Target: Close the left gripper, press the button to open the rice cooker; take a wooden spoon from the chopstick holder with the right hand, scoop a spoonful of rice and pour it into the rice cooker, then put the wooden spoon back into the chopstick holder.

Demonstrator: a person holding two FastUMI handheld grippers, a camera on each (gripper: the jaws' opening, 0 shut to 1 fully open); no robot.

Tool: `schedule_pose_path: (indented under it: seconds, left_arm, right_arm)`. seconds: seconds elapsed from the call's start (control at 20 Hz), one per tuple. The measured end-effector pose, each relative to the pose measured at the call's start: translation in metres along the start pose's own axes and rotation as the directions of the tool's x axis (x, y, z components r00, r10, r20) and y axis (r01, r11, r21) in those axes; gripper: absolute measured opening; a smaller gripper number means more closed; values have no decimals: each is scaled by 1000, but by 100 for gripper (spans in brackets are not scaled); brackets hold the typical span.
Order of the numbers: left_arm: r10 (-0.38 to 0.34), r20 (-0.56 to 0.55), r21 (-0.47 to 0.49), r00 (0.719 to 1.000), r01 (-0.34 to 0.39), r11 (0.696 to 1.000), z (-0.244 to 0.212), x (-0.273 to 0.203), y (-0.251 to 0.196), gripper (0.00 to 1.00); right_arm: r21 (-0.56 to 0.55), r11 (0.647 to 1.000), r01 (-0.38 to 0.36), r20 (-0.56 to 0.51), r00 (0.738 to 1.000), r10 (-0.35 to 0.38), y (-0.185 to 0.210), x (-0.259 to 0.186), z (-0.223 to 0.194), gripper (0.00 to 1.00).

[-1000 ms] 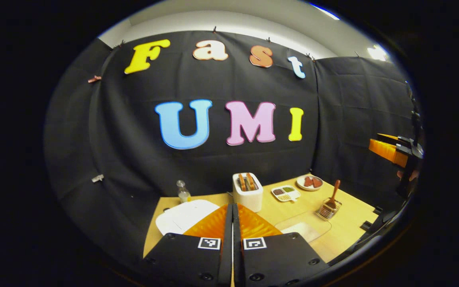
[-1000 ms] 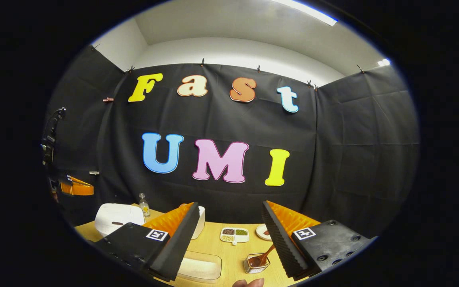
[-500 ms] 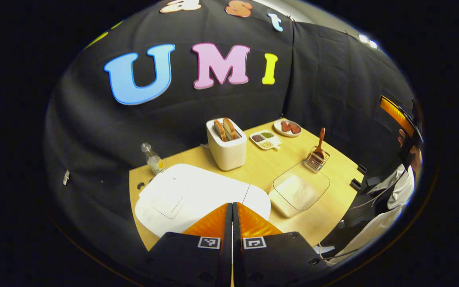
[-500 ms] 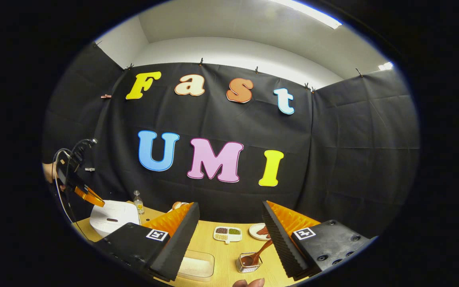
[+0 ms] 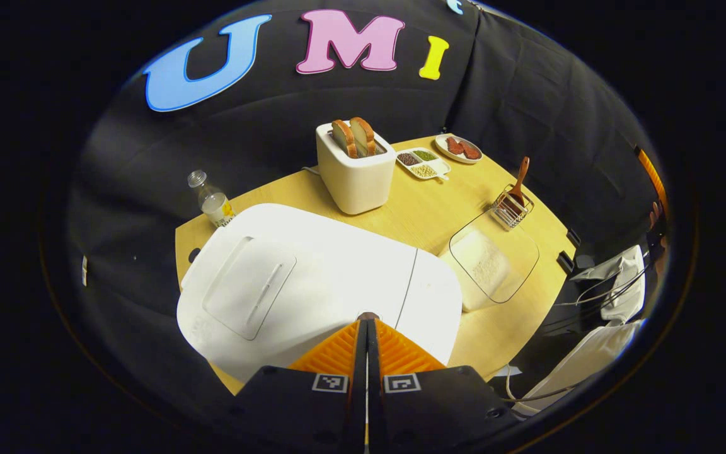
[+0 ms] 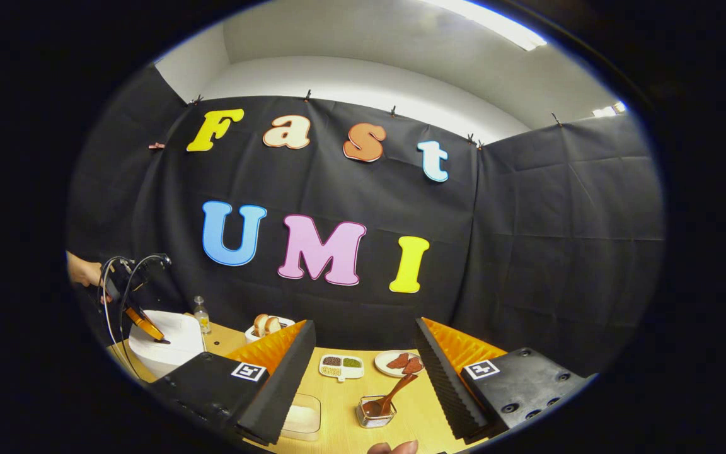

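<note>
The white rice cooker (image 5: 312, 277) lies closed below my left gripper (image 5: 367, 323), which is shut with its tips just over a small dark button (image 5: 368, 314) near the lid's front seam. The wooden spoon (image 5: 519, 176) stands in the wire chopstick holder (image 5: 512, 211) at the right, behind the clear box of rice (image 5: 492, 265). In the right gripper view my right gripper (image 6: 363, 325) hangs open and empty above the table, with the spoon (image 6: 396, 392) and holder (image 6: 372, 413) low between its fingers. The left gripper (image 6: 149, 325) shows there over the cooker (image 6: 164, 343).
A white toaster (image 5: 353, 170) with two bread slices stands behind the cooker. A small bottle (image 5: 212, 202) is at the back left. A divided dish (image 5: 423, 164) and a plate (image 5: 459, 148) sit at the far edge. A white sleeve (image 5: 615, 296) shows at the right.
My left gripper, still shut, has tilted down and dropped close to the cooker's lid, tips now near the button. The right gripper has shifted slightly and stays open.
</note>
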State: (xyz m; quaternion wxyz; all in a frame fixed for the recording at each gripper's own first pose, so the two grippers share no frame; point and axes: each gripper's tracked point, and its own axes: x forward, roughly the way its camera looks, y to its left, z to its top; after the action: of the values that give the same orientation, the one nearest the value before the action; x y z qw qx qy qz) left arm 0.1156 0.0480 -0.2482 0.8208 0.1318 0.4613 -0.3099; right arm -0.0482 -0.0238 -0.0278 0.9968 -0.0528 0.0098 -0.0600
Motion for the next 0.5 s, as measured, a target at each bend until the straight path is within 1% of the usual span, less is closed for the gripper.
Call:
schedule_pose_path:
  seconds: [0.05,0.15,0.2,0.35,0.4,0.5]
  left_arm:
    - [10,-12,17,1000,-10,1000,-1,3,2,7]
    - [30,-39,56,999,-28,998,-7,8,6,7]
    - [30,-32,75,999,-27,997,-3,9,5,7]
    - [33,-73,101,997,-26,995,-12,14,5,7]
    - [37,-76,99,996,-29,995,-14,12,7,7]
    - [39,-83,97,996,-30,995,-12,12,6,7]
  right_arm:
    - [3,1000,4,0,1000,-4,-1,-1,0,98]
    - [1,1000,13,-3,1000,-13,-6,-2,-2,98]
    - [-1,1000,19,-7,1000,-19,-8,-2,-3,98]
    - [9,999,38,-18,999,-37,-11,0,-6,98]
    - [14,999,35,-22,999,-35,-10,0,-7,96]
    - [9,999,35,-24,999,-35,-8,-1,-8,98]
